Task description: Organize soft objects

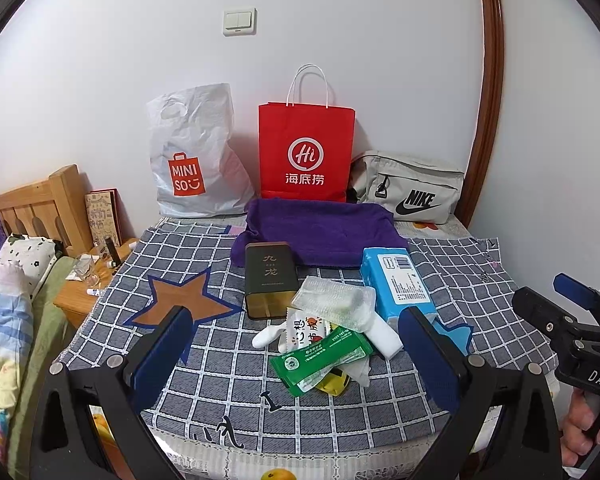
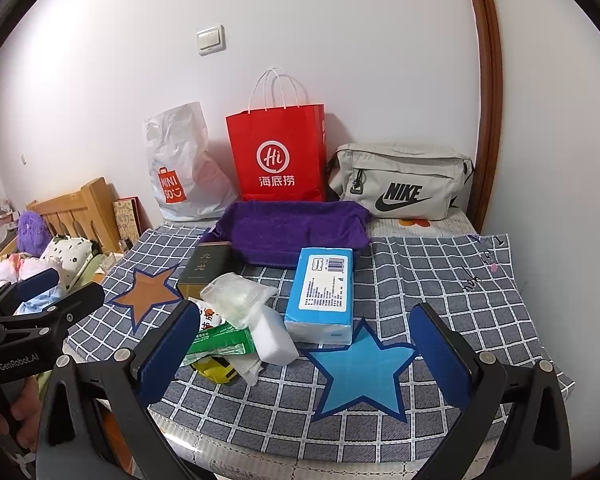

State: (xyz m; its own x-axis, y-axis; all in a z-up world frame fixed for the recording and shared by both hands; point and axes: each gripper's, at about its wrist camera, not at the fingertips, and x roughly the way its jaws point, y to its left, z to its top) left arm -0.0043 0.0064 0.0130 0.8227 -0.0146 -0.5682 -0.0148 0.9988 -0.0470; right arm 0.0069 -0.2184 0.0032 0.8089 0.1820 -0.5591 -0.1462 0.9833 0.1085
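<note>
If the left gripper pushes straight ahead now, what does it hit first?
Probably the green wipes pack at the front of the pile, between its open jaws; depth is hard to judge.

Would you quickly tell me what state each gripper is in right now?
Left gripper: open, jaws wide apart, holding nothing.
Right gripper: open, jaws wide apart, holding nothing.

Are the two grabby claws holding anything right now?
No. The left gripper and the right gripper are both open and empty, above the checked cloth.
</note>
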